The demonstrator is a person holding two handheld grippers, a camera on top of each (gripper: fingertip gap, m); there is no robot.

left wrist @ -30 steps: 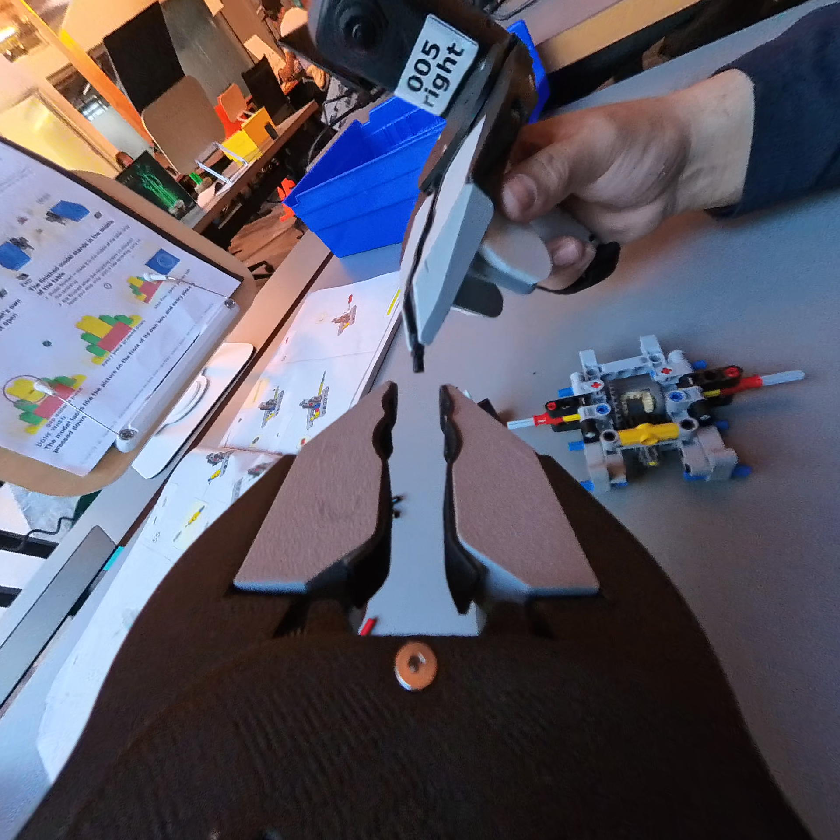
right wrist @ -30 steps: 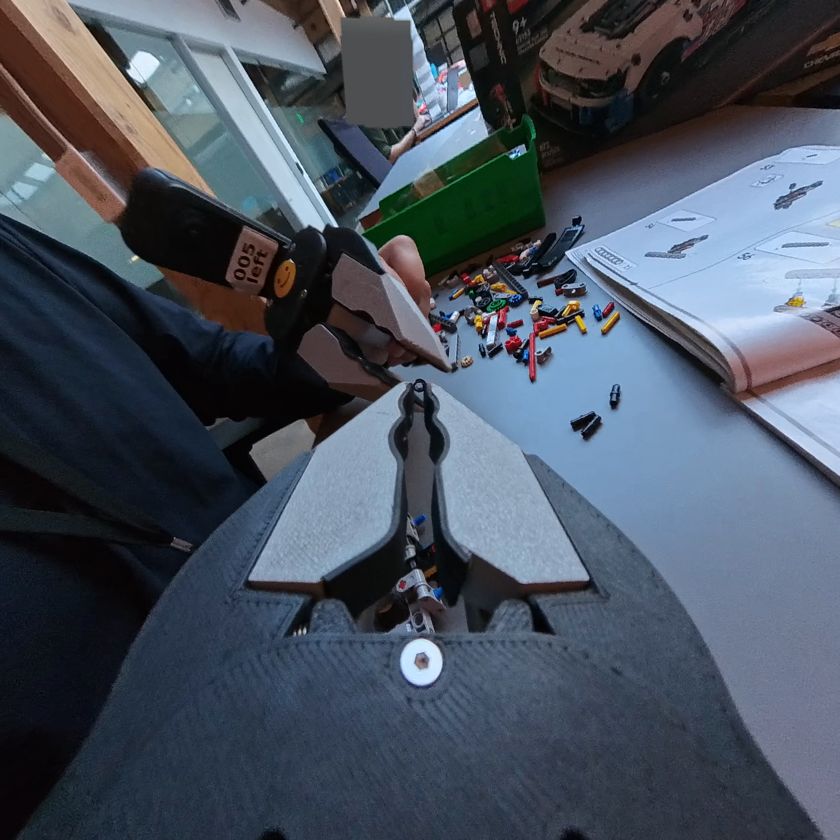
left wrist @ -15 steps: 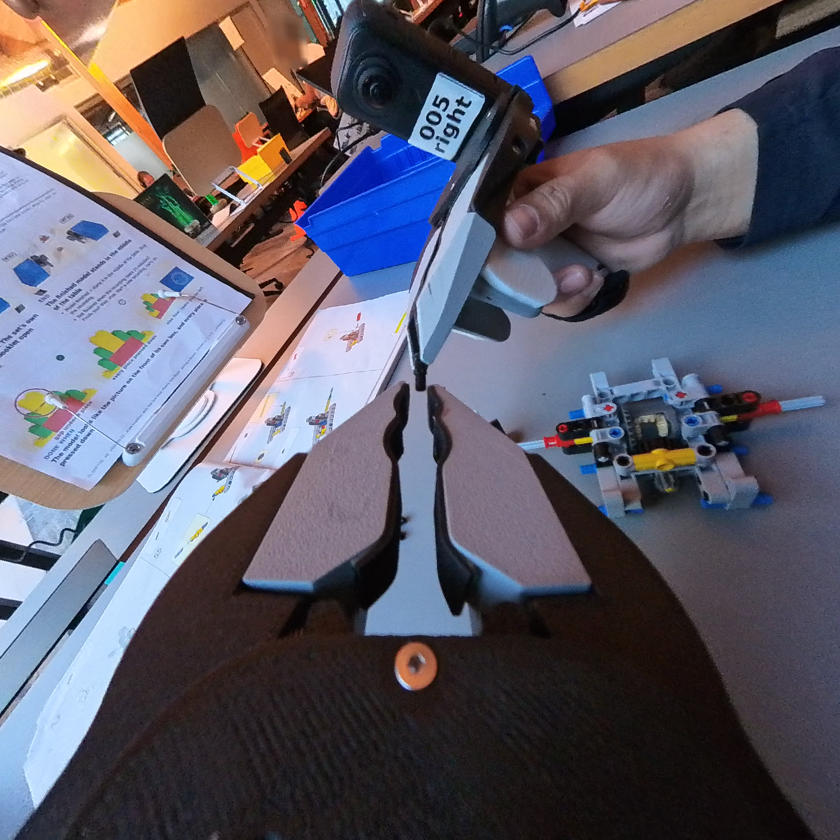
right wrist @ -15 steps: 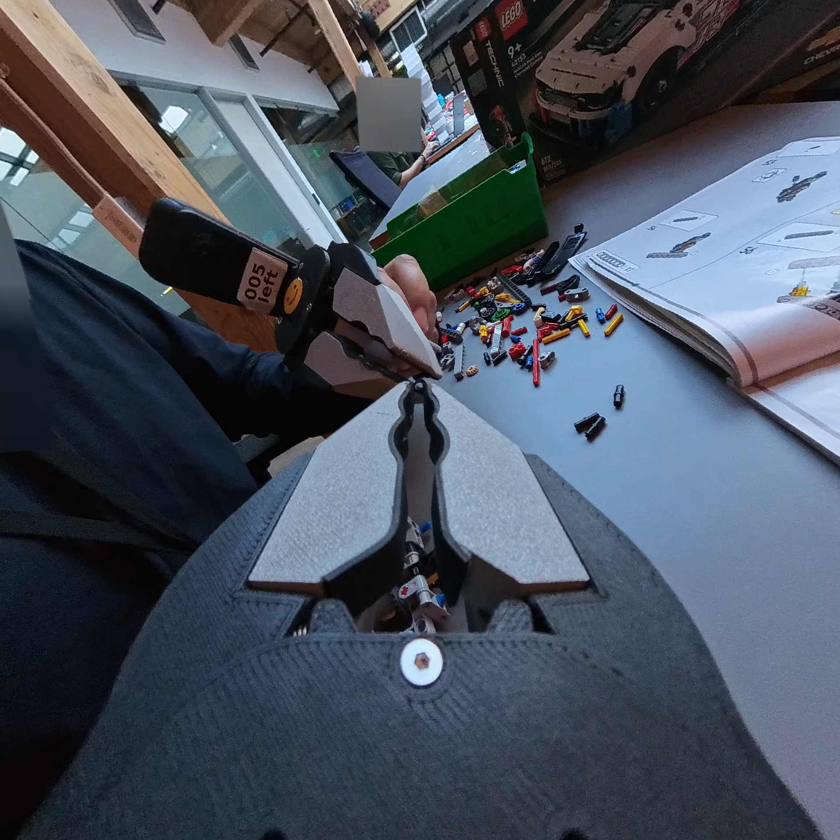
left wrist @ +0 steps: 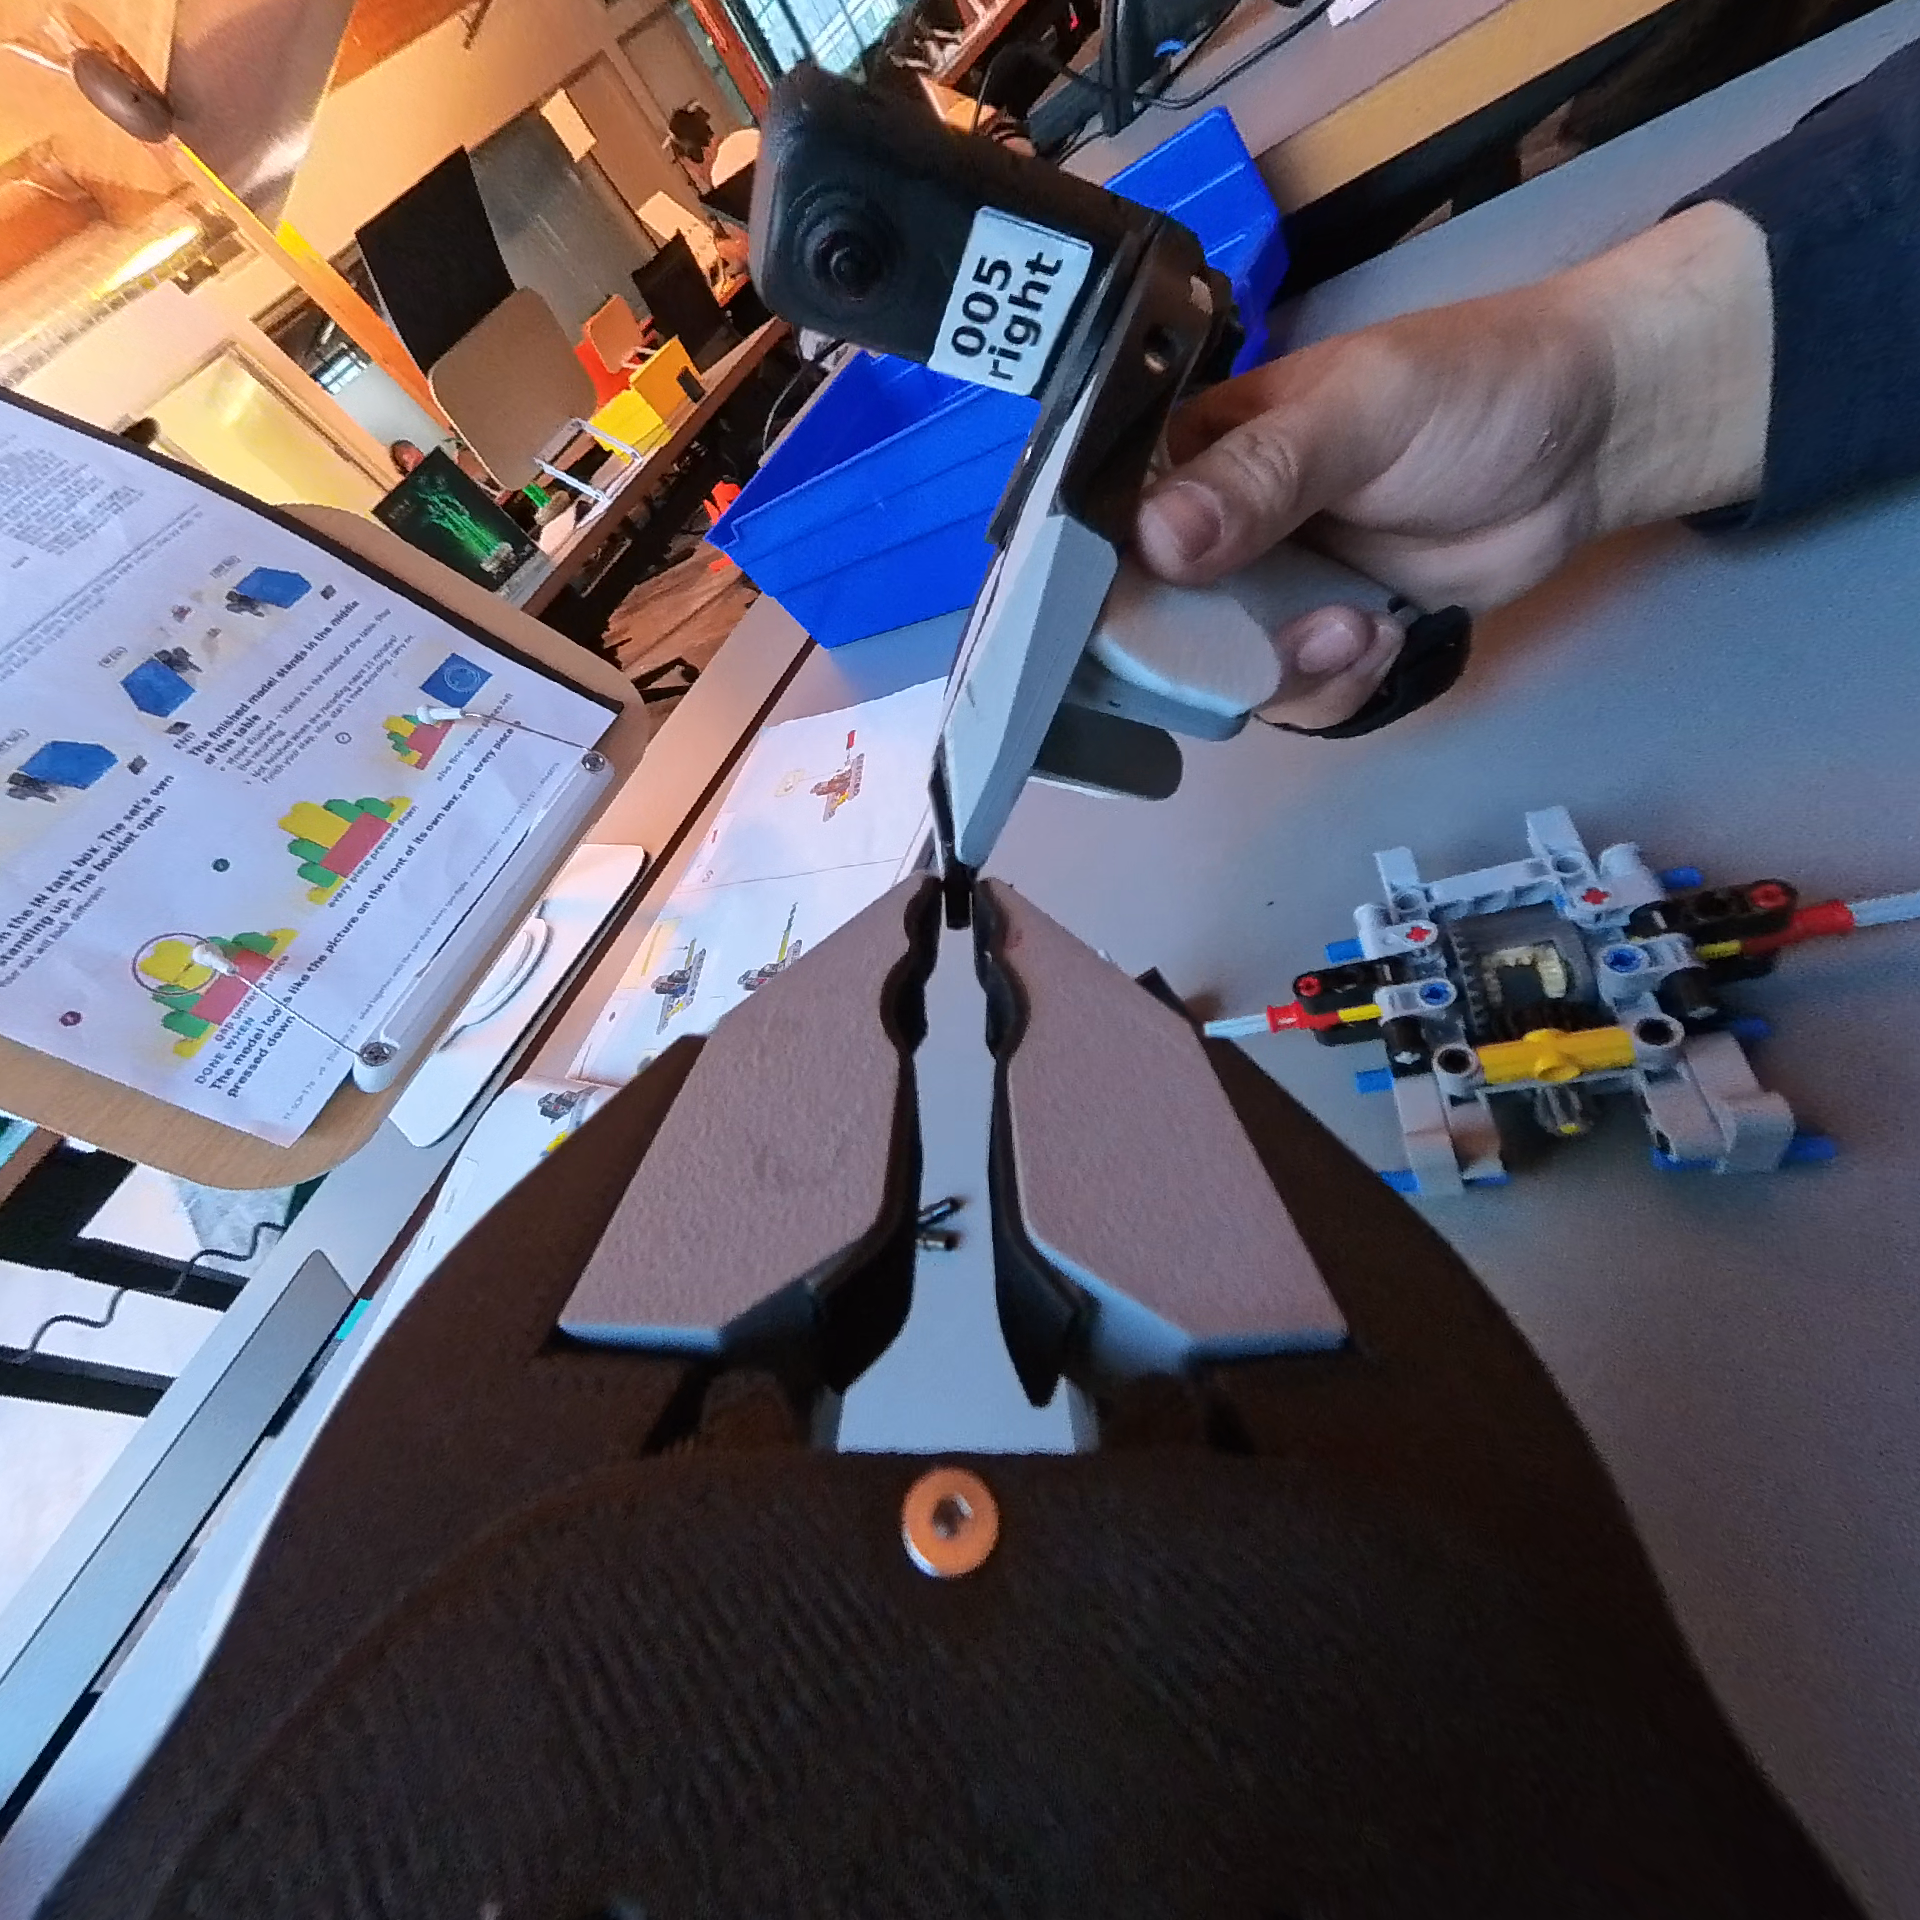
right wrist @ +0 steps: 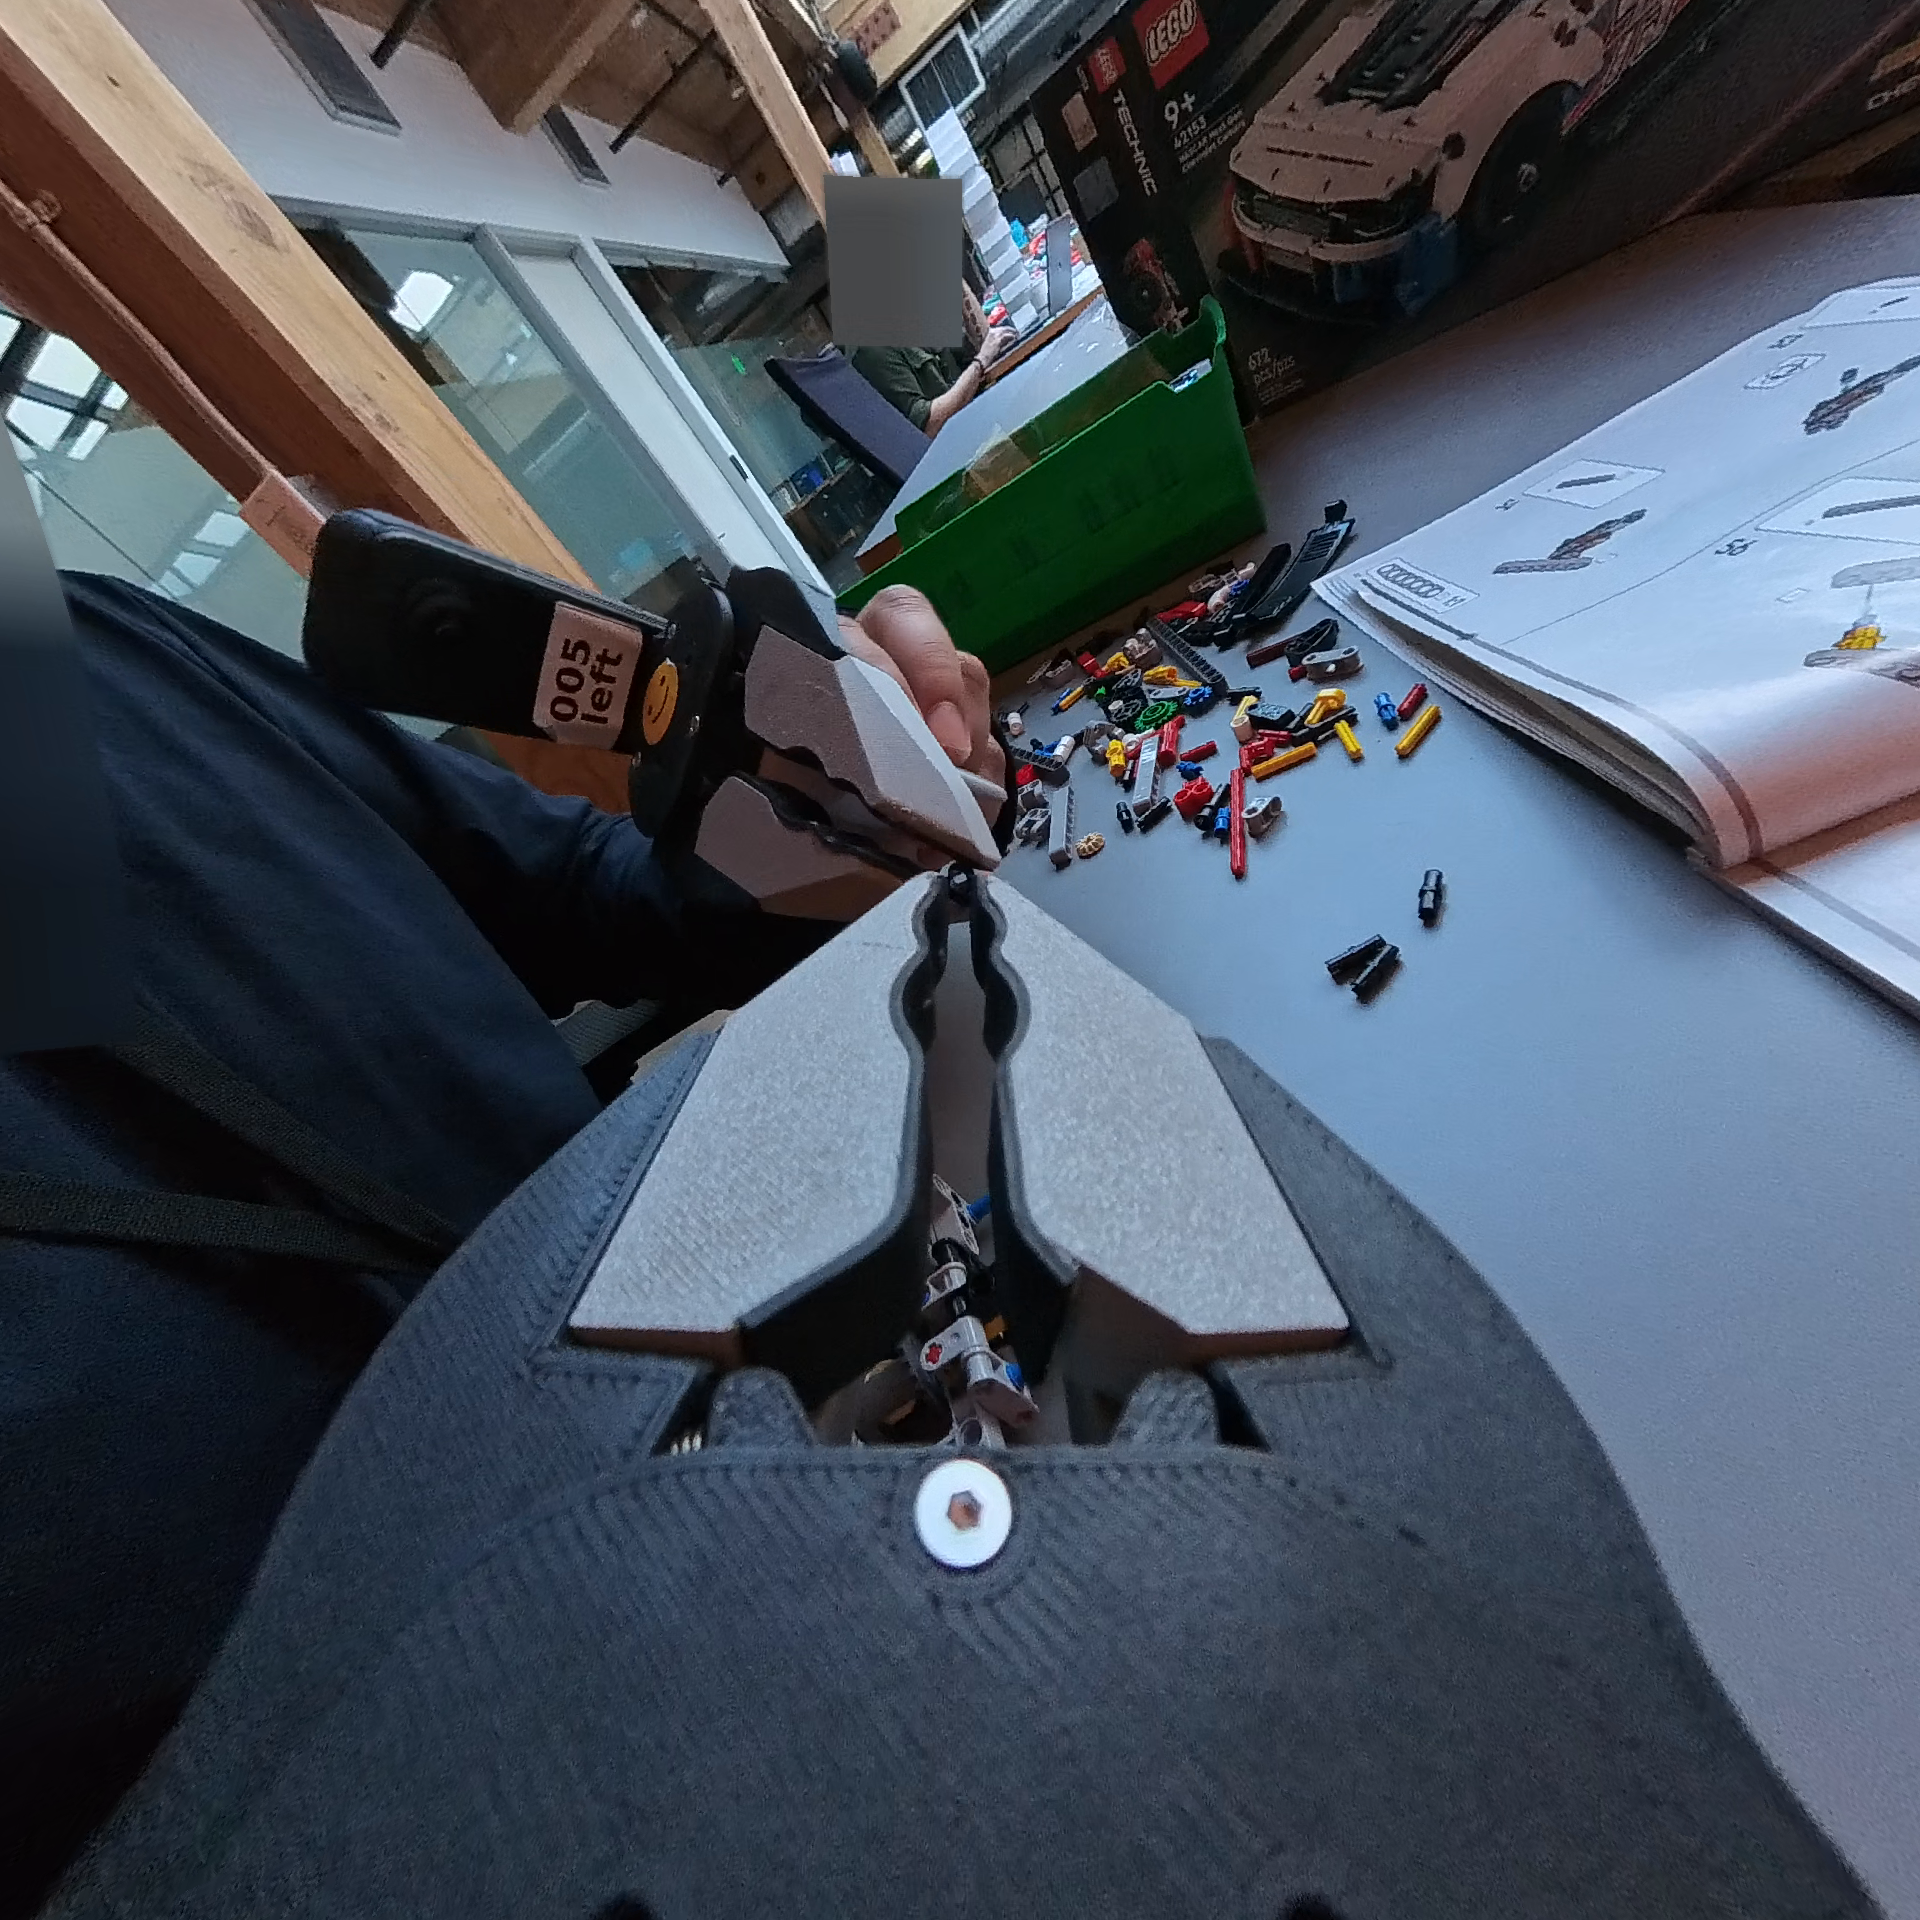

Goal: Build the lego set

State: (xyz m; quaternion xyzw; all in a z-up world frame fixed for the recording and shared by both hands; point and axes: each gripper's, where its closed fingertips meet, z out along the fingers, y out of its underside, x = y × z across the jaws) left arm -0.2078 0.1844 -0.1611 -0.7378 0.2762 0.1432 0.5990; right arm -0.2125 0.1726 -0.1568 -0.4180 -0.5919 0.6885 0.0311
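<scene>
Room: open workshop; I am working over a grey table [right wrist: 1558, 1143], with other desks and bins behind.
Black pin [right wrist: 957, 885]: a small black connector peg, held in the air above the table, between both grippers' tips.
Right gripper [right wrist: 957, 896]: jaws all but shut, tips pinching one end of the pin.
Left gripper [left wrist: 953, 902]: jaws almost together, tips closed on the other end.
Landmark: the grey chassis model [left wrist: 1548, 997] lies on the table right of the pin; the loose parts pile [right wrist: 1195, 717] lies beyond it.
Risk, slip: I judge both holds tip-only, so pulling apart unevenly could flick the pin away.
Risk, loss: dropped, it could roll into the pile or join the black pins [right wrist: 1363, 964] nearby.
Risk, twist: if my tips are misaligned, the pin may cock sideways.
</scene>
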